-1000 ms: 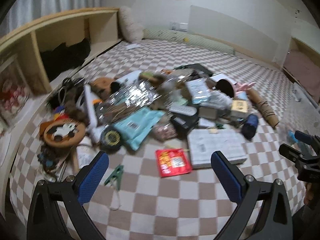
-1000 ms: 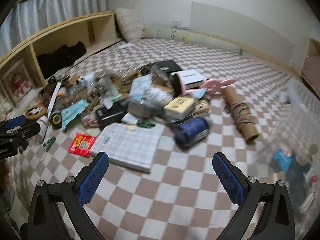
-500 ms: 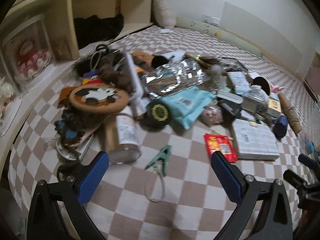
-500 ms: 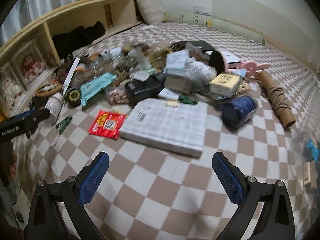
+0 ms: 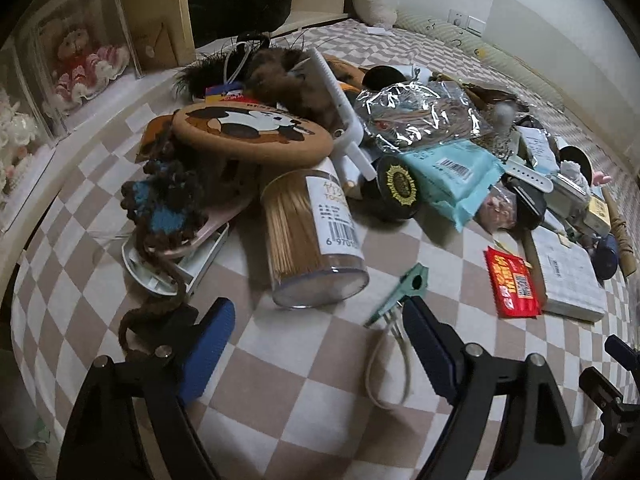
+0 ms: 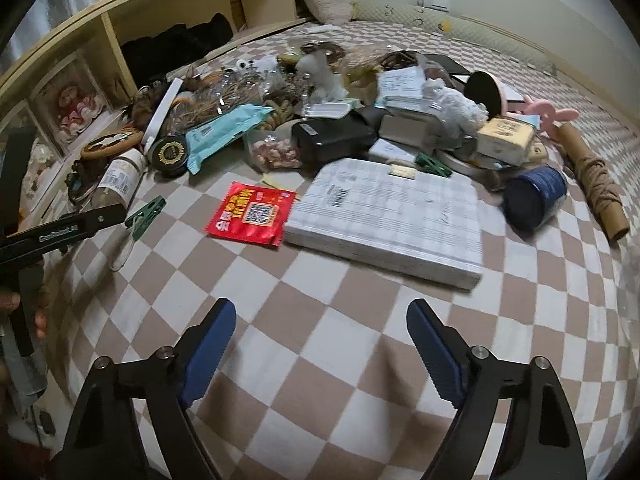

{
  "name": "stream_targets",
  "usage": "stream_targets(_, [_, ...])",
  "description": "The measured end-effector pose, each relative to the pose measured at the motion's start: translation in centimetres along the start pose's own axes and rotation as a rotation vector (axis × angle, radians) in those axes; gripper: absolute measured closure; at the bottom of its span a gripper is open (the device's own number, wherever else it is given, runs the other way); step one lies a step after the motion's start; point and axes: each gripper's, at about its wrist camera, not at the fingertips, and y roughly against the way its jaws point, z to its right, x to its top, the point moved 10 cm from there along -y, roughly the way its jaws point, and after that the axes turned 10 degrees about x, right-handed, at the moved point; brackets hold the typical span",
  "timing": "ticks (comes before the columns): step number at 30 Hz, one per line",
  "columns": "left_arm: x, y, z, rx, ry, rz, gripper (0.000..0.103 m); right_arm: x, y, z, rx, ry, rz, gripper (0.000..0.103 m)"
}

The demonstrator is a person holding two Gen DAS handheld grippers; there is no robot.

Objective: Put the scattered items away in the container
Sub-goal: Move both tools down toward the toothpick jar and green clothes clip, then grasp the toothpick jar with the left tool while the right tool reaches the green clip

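A heap of scattered items lies on a checkered bed. My left gripper (image 5: 318, 340) is open and empty, low over the bed, just in front of a clear jar of toothpicks (image 5: 312, 232) lying on its side. A green clothes peg (image 5: 400, 292) with a white loop lies by its right finger. My right gripper (image 6: 320, 344) is open and empty above bare bedspread, short of a white checked package (image 6: 388, 216) and a red sachet (image 6: 252, 212). The jar (image 6: 120, 180) and the peg (image 6: 146, 210) also show in the right wrist view. No container is in view.
A panda cork disc (image 5: 252, 128), a brown yarn bundle (image 5: 164, 196), a black round tin (image 5: 396, 188) and a teal wipes pack (image 5: 452, 176) crowd behind the jar. A blue cylinder (image 6: 536, 196) and a brown roll (image 6: 592, 184) lie right. A wooden shelf (image 6: 104, 40) runs along the left.
My left gripper has swung left and moved down close to the toothpick jar and the peg. My right gripper has moved forward and lower toward the white package.
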Motion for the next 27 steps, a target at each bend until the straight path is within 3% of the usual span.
stream_targets(7, [1.3, -1.1, 0.8, -0.007, 0.008, -0.002, 0.018, 0.3, -0.9, -1.5, 0.039, -0.005, 0.004, 0.019])
stream_targets(10, [1.8, -1.5, 1.1, -0.004, 0.001, -0.002, 0.031, 0.3, -1.3, -2.4, 0.061, 0.001, -0.003, 0.022])
stream_targets(14, [2.0, -1.6, 0.9, 0.006, 0.011, 0.013, 0.036, 0.8, -1.7, -3.4, 0.086, 0.020, -0.010, 0.027])
stream_targets(18, [1.8, -1.7, 0.3, 0.018, -0.005, 0.020, 0.051, 1.5, -2.0, -4.2, 0.113, 0.023, -0.009, 0.032])
stream_targets(27, [0.6, -0.7, 0.0, -0.011, -0.027, 0.038, 0.052, 2.6, -3.6, -7.3, 0.232, -0.015, -0.043, 0.037])
